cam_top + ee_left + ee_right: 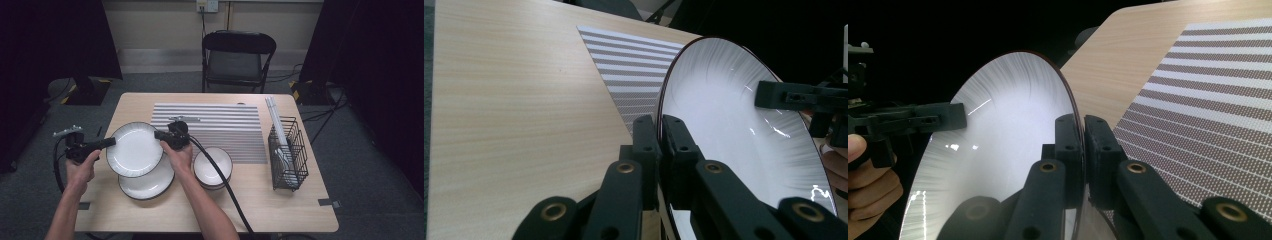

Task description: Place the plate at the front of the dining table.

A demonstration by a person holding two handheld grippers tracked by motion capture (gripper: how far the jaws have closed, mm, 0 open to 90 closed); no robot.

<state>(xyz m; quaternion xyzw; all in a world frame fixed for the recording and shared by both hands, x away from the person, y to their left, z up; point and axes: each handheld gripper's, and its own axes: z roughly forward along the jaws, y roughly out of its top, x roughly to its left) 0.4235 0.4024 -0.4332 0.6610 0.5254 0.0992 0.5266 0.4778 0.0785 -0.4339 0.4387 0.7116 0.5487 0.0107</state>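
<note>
While both hands work from opposite sides, the left gripper [111, 142] and the right gripper [159, 135] each have their jaws clamped on the rim of one white plate [135, 149], which is held up off the table [150, 210] between them, tilted, above a second plate [150, 184] that lies flat on the wood. In the left gripper view the dark-edged rim runs straight down into the narrow gap between the two black jaws of the left gripper [659, 131], with the other gripper gripping the far edge; the right gripper view shows the same pinch at the right gripper [1082, 131]. Just right of the lower plate sits a stack of white bowls [213, 167], nested one in another, the top one holding nothing. A striped mat [220, 132] lies behind them. Near the right edge stands a black wire rack [288, 155] with white items in it, too small to make out.
</note>
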